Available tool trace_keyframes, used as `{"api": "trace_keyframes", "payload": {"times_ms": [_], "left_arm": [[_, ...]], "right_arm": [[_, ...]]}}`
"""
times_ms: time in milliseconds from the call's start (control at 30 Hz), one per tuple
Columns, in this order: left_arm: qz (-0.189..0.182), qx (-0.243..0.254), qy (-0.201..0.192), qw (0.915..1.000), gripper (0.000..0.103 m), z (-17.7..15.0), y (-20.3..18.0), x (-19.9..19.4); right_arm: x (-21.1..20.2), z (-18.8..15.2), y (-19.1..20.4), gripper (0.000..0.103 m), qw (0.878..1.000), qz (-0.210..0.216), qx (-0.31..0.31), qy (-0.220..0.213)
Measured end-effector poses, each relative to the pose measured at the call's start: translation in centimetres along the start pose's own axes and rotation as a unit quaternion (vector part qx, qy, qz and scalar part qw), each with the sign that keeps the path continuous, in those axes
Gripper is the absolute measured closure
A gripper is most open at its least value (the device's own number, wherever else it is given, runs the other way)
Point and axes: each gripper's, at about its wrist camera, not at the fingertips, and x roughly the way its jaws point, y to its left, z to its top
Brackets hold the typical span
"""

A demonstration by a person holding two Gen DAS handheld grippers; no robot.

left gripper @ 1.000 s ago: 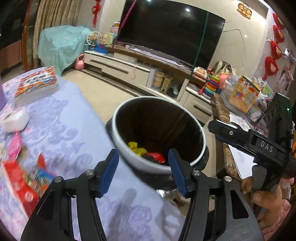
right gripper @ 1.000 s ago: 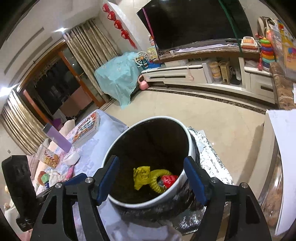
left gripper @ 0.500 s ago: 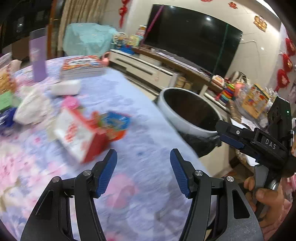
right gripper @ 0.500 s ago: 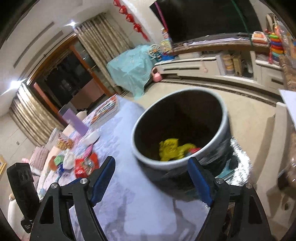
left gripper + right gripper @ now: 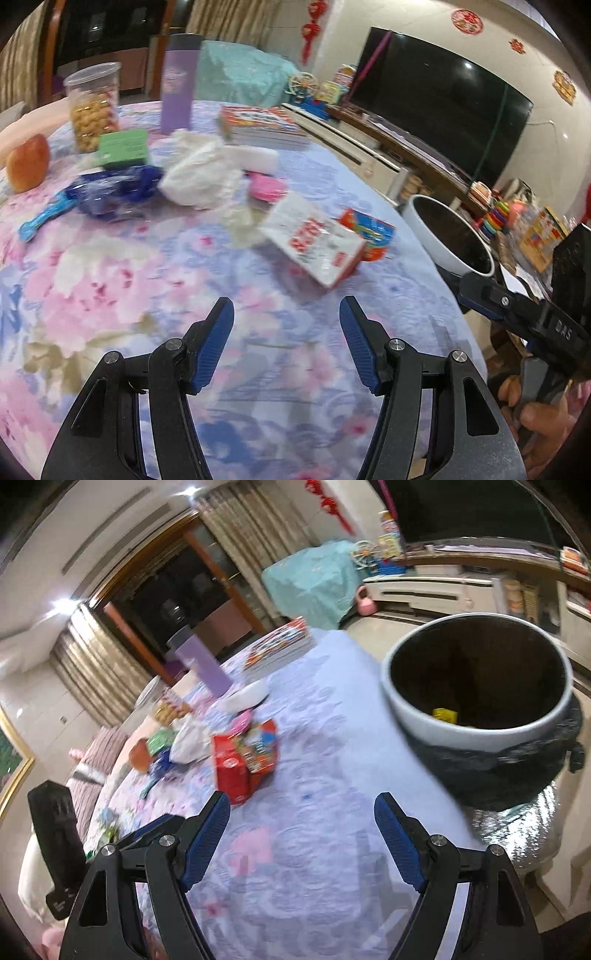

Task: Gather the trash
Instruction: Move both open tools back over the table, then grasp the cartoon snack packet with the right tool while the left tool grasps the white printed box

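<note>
Through my left wrist view, my left gripper (image 5: 286, 341) hangs over the floral tablecloth (image 5: 110, 295), jaws spread with nothing between them. Only here do I see the apple (image 5: 27, 162), the cookie jar (image 5: 94, 107) and the blue wrapper (image 5: 110, 186). The red-and-white carton (image 5: 317, 240) lies ahead, just right of my fingers; a second ago the bin filled this view.

Through my right wrist view, my right gripper (image 5: 303, 838) has just been opening, empty. Only here shows yellow trash (image 5: 445, 715) inside the bin (image 5: 476, 734), now up right rather than straight ahead. The carton (image 5: 232, 766) lies ahead-left.
</note>
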Motion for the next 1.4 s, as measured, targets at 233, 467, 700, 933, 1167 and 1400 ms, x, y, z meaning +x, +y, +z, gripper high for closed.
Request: {"api": "trace_keyframes", "payload": {"times_ms": [233, 467, 700, 933, 1167, 1400], "left_arm": [[0.006, -0.023, 0.004, 0.9997, 0.043, 0.0, 2.0, 0.0], [-0.014, 0.008, 0.025, 0.9996, 0.043, -0.7, -0.4, 1.3], [-0.019, 0.022, 0.038, 0.9988, 0.041, -0.4, -1.7, 2.7], [-0.016, 0.021, 0.043, 0.9987, 0.035, 0.4, -3.0, 3.8], [-0.003, 0.036, 0.033, 0.9988, 0.027, 1.8, -5.6, 5.9], [0.012, 0.003, 0.059, 0.9982, 0.024, 2.8, -6.0, 8.7]], "right_arm": [[1.7, -0.7, 2.1, 0.021, 1.0, 0.015, -0.018, 0.014], [3.1, 0.2, 1.5, 0.021, 1.0, 0.008, -0.018, 0.014], [5.5, 2.5, 0.8, 0.047, 0.999, 0.021, -0.015, 0.026], [9.2, 3.6, 0.6, 0.084, 0.998, 0.042, -0.011, 0.053], [7.2, 3.7, -1.0, 0.1, 0.999, 0.038, 0.002, 0.035], [3.1, 4.0, -3.8, 0.1, 1.0, 0.01, 0.023, -0.005]]}}
